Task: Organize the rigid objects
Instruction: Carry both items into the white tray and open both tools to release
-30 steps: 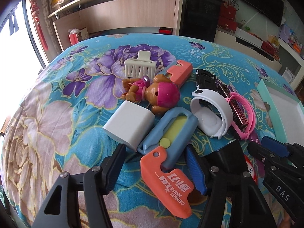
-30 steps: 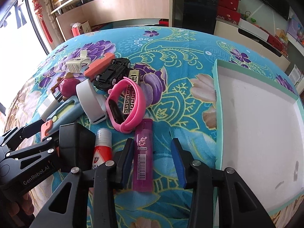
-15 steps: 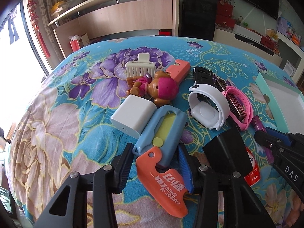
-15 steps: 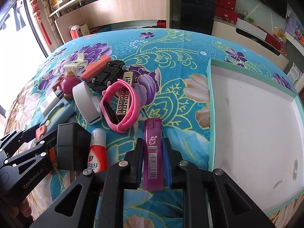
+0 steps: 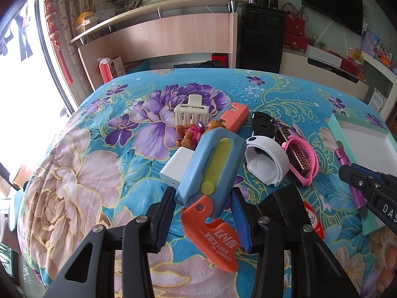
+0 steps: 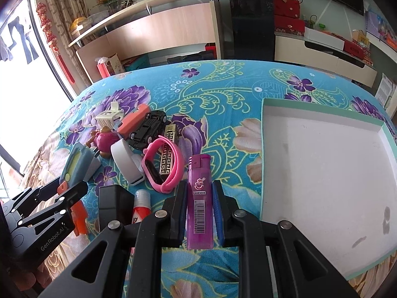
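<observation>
From my left wrist, my left gripper is clamped on the blue and orange toy knife, one pad on each side of its blue body, after closing in on it a moment ago. The knife is tilted up off the flowered bedspread, its orange handle hanging toward the camera. Behind it lie a white charger block, a small toy dog with a pink cap, a white hair claw and a coral-coloured bar. To the right sit a white wristband, a black toy car and a pink wristband looped around a gold-patterned case. A black box rests just beside my right-hand finger, with a red and white tube behind it. At the far right edge my right gripper holds the purple lighter in front of the teal-rimmed tray.

From my right wrist, my right gripper is shut tight on the purple lighter, which stands lengthwise between the pads, barcode facing up. The white-floored tray lies just to the right. To the left is the cluster: pink wristband, gold-patterned case, white wristband, black toy car, coral bar, hair claw and toy dog. The black box and tube sit near my left-hand finger. Further left, my left gripper grips the toy knife.
</observation>
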A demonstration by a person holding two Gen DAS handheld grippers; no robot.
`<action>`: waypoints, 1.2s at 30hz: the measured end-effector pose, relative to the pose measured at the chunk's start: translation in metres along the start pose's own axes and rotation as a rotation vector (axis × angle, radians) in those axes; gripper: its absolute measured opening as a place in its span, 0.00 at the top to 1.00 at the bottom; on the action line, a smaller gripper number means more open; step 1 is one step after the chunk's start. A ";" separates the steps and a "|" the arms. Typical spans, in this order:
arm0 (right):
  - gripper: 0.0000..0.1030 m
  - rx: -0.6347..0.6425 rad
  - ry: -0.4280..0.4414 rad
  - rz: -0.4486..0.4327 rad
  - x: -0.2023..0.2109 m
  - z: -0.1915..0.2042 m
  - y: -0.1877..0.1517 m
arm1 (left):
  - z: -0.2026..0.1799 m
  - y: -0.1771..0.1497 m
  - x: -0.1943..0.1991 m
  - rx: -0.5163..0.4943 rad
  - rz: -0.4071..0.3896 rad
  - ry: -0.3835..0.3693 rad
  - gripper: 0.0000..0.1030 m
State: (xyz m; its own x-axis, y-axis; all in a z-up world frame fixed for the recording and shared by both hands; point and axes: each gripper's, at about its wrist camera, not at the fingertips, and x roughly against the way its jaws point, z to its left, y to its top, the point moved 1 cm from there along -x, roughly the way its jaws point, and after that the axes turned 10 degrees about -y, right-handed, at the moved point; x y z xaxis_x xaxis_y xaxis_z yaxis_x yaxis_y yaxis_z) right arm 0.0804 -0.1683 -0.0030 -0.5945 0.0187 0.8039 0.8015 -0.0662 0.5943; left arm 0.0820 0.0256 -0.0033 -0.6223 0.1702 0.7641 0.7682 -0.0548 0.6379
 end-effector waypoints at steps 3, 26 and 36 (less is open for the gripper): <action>0.81 -0.009 -0.004 -0.018 0.004 -0.003 0.002 | -0.001 0.004 0.008 -0.003 -0.025 0.000 0.54; 0.81 -0.137 -0.061 -0.122 0.036 -0.067 0.012 | -0.033 0.040 0.054 -0.094 -0.122 0.013 0.55; 0.81 -0.269 -0.197 -0.104 0.029 -0.140 0.001 | -0.114 0.068 0.046 -0.222 -0.122 -0.096 0.55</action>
State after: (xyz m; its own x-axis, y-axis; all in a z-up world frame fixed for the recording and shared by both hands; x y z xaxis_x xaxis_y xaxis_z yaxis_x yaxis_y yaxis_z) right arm 0.0553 -0.3079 0.0175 -0.6271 0.2294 0.7444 0.6763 -0.3139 0.6664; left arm 0.0880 -0.0821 0.0862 -0.6829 0.2803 0.6746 0.6304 -0.2407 0.7380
